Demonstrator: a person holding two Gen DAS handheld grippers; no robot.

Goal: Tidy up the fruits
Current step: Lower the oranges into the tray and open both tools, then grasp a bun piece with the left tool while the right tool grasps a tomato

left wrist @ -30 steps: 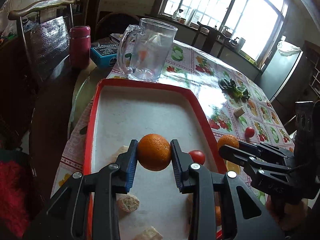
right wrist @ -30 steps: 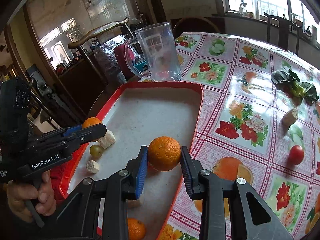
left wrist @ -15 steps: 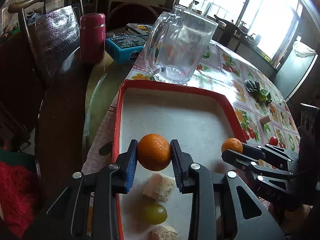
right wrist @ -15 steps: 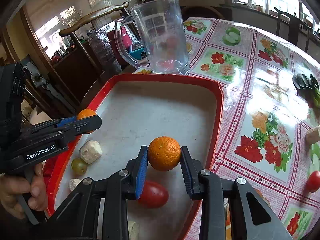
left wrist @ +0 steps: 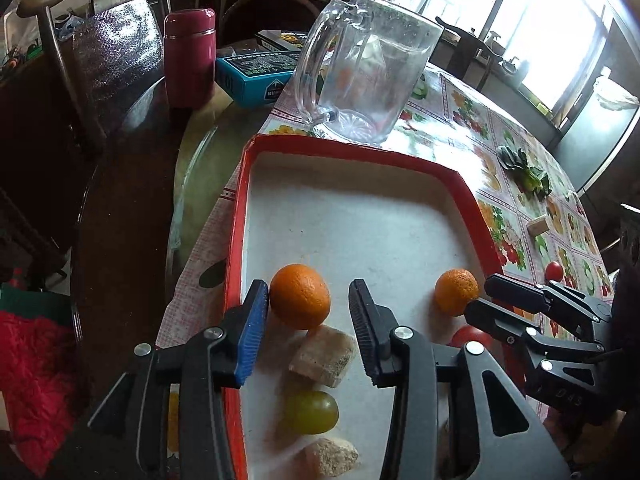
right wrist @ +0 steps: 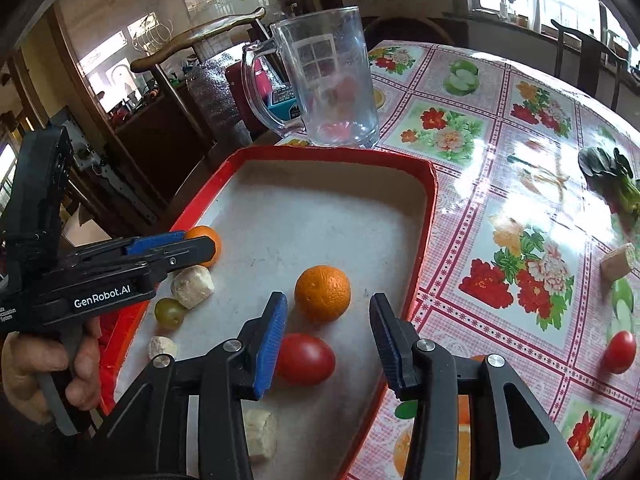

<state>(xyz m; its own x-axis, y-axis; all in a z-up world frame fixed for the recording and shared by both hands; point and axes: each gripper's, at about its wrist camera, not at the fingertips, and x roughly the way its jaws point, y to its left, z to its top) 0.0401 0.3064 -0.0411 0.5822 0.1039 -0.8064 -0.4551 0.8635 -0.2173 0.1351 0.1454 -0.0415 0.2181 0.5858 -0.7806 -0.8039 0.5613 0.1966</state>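
Observation:
A red-rimmed tray (left wrist: 240, 208) with a white floor lies on the table. My left gripper (left wrist: 306, 304) is open, and an orange (left wrist: 300, 295) rests on the tray floor between its fingers at the left side. My right gripper (right wrist: 328, 314) is open over a second orange (right wrist: 322, 293) that sits on the tray near its right rim (right wrist: 426, 216). A red tomato (right wrist: 306, 358) and a green grape (right wrist: 170, 312) also lie in the tray. The right gripper shows in the left wrist view (left wrist: 480, 300) beside its orange (left wrist: 456, 291).
Pale beige chunks (left wrist: 323, 354) lie in the tray. A clear glass mug (left wrist: 366, 68) stands behind the tray. A small tomato (right wrist: 619, 350), a beige piece (right wrist: 618, 262) and green leaves (right wrist: 608, 176) lie on the flowered tablecloth to the right. A maroon flask (left wrist: 190, 56) stands at the back left.
Both grippers have opened and let go of their oranges, which now rest on the tray floor. Both grippers moved a little further over the tray.

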